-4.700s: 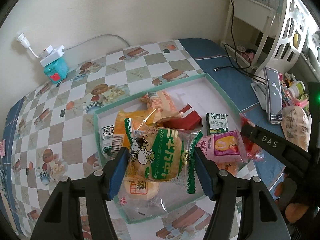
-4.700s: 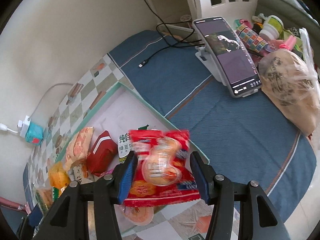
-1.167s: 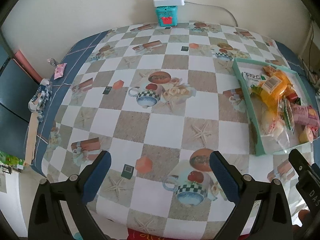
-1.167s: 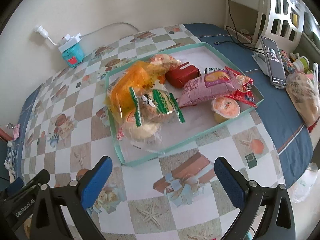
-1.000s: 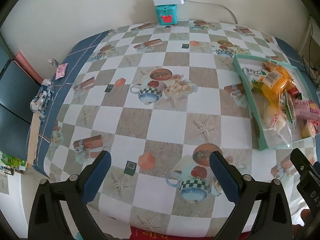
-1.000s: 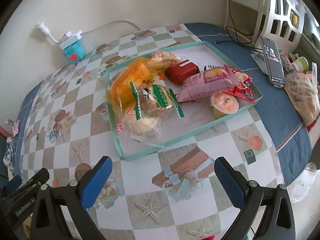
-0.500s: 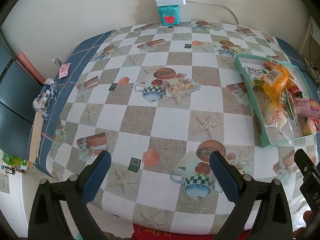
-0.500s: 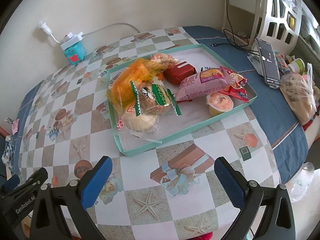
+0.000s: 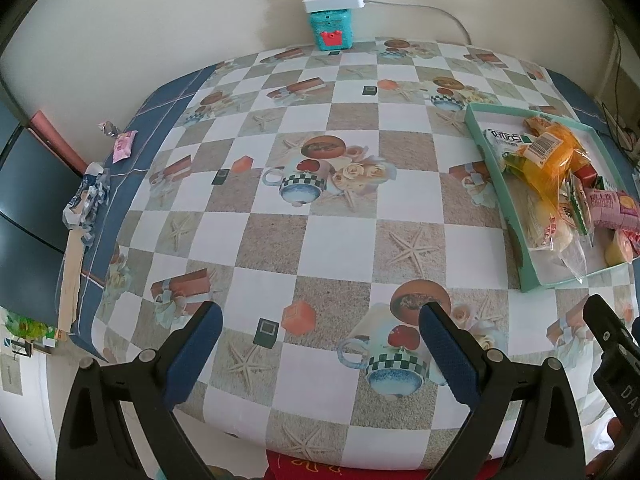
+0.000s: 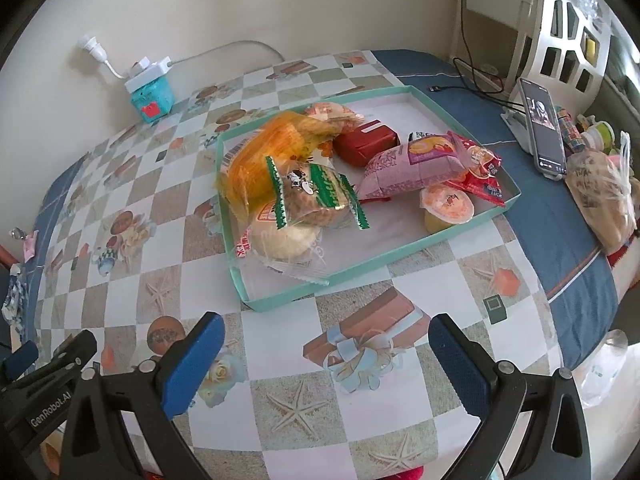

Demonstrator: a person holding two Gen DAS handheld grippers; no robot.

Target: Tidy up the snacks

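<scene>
- Left gripper [image 9: 320, 332]: blue-padded jaws wide apart, nothing held, above the checked tablecloth [image 9: 340, 232].
- Right gripper [image 10: 326, 344]: also spread, empty, just short of the shallow teal cardboard tray [image 10: 460, 236].
- Tray holds all the snacks: crinkly orange bag [image 10: 268, 152], green-striped biscuit pack [image 10: 316, 192], pink pillow pack [image 10: 412, 168], red box [image 10: 366, 140], orange jelly cup [image 10: 448, 206].
- Handling: wrappers probably light, slippery, crushable; grip at sealed ends. Jelly cup stiffer; grip its sides.

A teal box [image 10: 152, 101] is set against the wall — a white power strip [image 10: 147, 71] is laid on top. Well right of the box, a phone [image 10: 543, 132] is propped upright, a tied plastic bag [image 10: 603, 196] just beyond it.
</scene>
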